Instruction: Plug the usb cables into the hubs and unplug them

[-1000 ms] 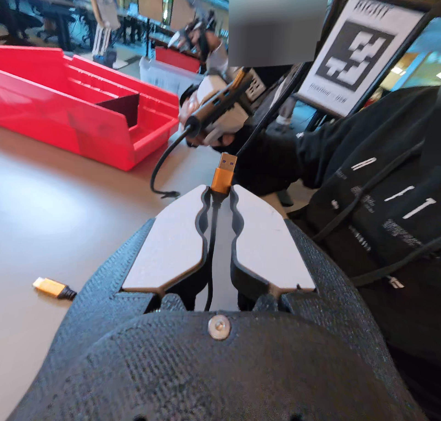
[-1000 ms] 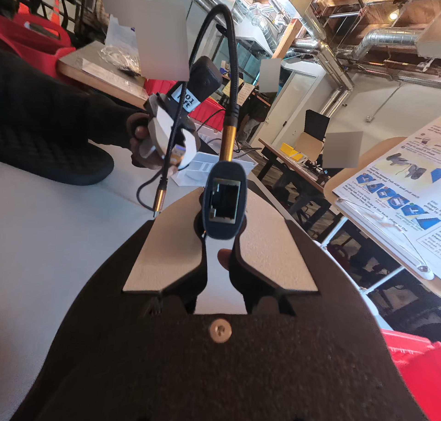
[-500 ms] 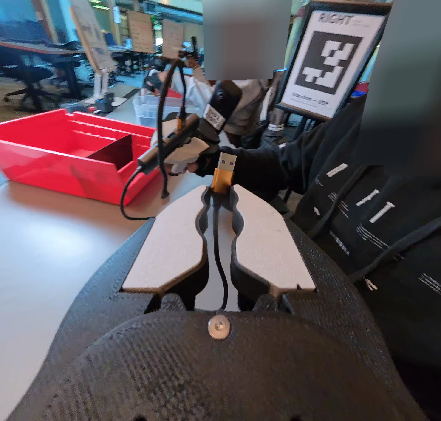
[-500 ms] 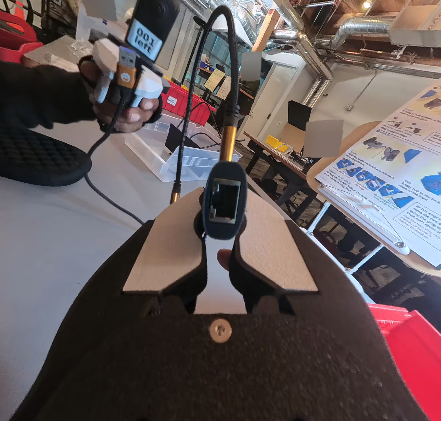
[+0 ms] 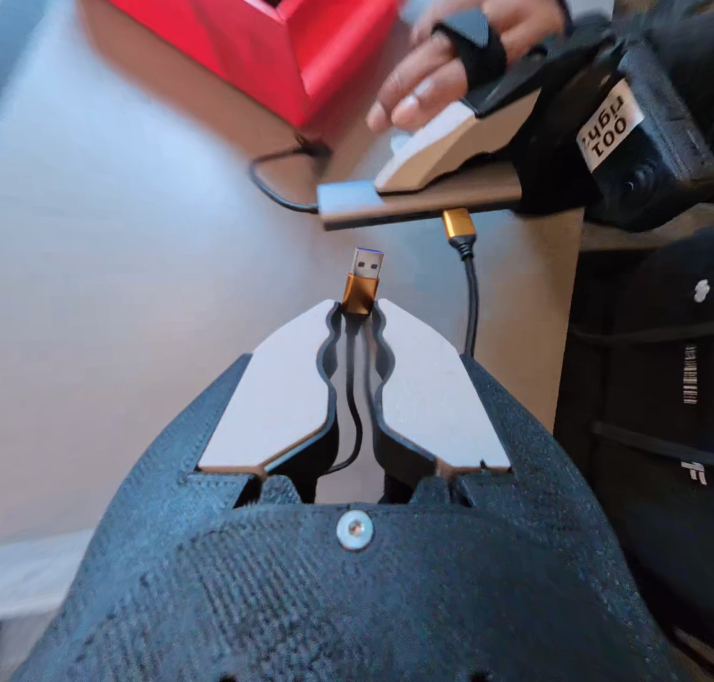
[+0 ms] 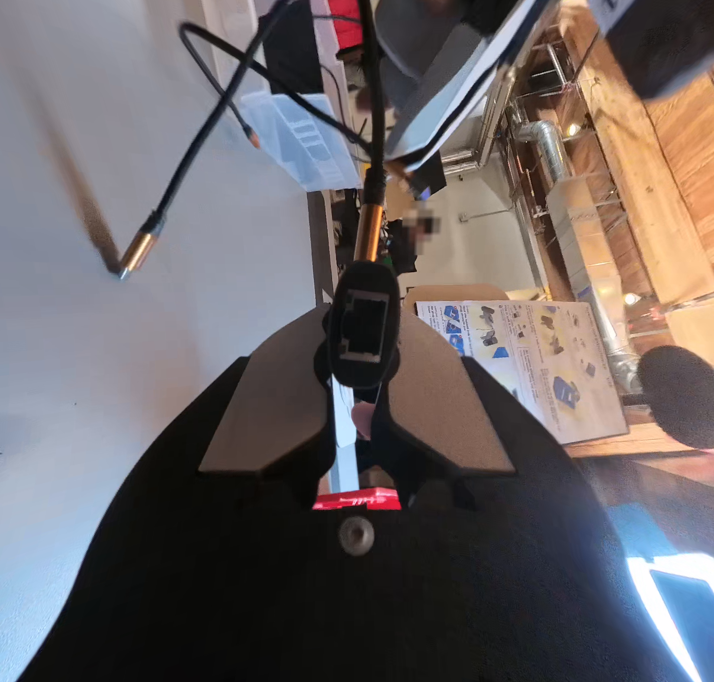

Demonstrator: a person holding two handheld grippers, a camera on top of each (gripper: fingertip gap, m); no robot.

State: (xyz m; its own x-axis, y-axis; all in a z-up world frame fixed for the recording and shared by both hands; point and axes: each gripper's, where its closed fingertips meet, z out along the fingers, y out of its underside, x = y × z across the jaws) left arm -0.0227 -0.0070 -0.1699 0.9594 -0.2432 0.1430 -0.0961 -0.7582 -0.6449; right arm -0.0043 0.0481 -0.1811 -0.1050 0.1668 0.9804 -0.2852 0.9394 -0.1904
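My left gripper is shut on an orange USB-A plug whose silver tip points up at the grey hub, a short way below its side. The hub is held flat by my right gripper, shown at the upper right with a hand behind it. A second orange plug sits in the hub's side, its black cable hanging down. In the right wrist view my right gripper is shut on the hub's dark end, with an orange plug in its top. A loose orange connector dangles at the left.
A red bin stands on the pale table behind the hub. A clear plastic tray and an instruction sheet show in the right wrist view. The person's black sleeve and body fill the right side of the left wrist view. There is about 7 centimetres between the tips of the two grippers.
Both grippers have swung over and turned: the left now points down at the table with its plug close under the hub, and the right holds the hub on its side. Both grips are unchanged.
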